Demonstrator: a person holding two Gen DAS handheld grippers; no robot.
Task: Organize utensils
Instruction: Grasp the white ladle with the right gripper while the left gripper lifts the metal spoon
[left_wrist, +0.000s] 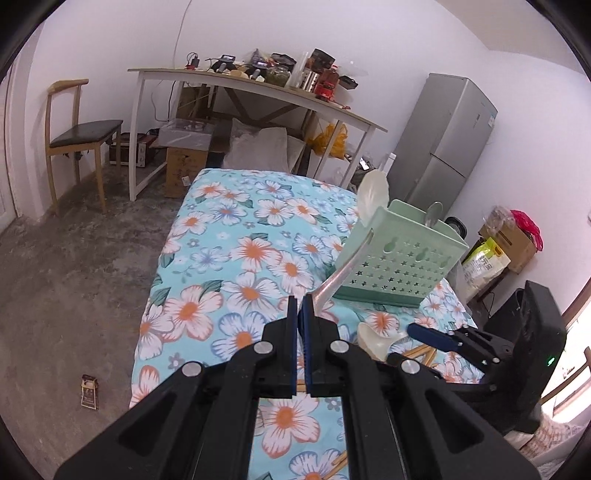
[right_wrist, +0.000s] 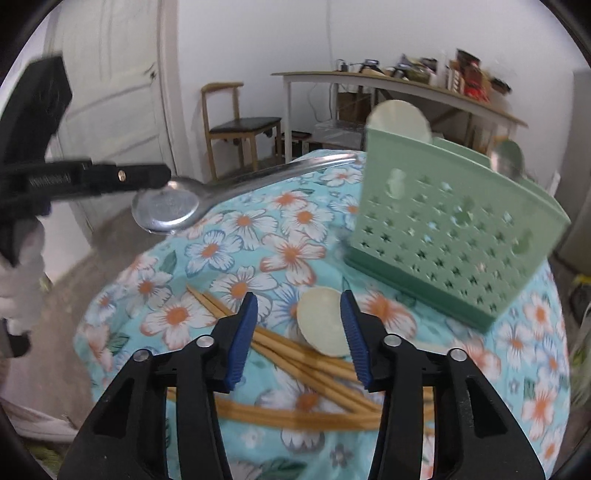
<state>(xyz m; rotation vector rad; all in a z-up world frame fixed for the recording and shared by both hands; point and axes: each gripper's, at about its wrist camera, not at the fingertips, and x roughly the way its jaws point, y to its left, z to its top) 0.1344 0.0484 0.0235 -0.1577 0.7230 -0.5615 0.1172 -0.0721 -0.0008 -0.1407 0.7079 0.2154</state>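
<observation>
A table covered with a floral cloth (right_wrist: 229, 240) stands in a plain room, with a cluttered desk (left_wrist: 258, 85) and a chair (left_wrist: 74, 140) along the far wall. On the cloth a green perforated holder (right_wrist: 454, 225) is set upright; a pale spoon (left_wrist: 373, 192) and a metal one already stand in it. The step in hand is judged to be the transfer of a metal spoon (right_wrist: 166, 208) into that holder. The spoon is pinched by the left gripper (left_wrist: 300, 301), whose jaws are pressed together on it; in the right wrist view the grip falls at the bowl end, and the handle extends toward the holder's near corner — whether handle and rim touch cannot be told. The gripper is held above the cloth, pointed toward the holder. For the next move, the spoon would have to be raised and tipped handle-down over an open compartment, then released. The right gripper (right_wrist: 299, 332) is spread wide and held low over the table, its fingers straddling a second pale spoon (right_wrist: 323, 321) that lies across a bundle of chopsticks (right_wrist: 295, 362). A closing of the jaws on that spoon is judged the likely follow-on — nothing is gripped there yet.
</observation>
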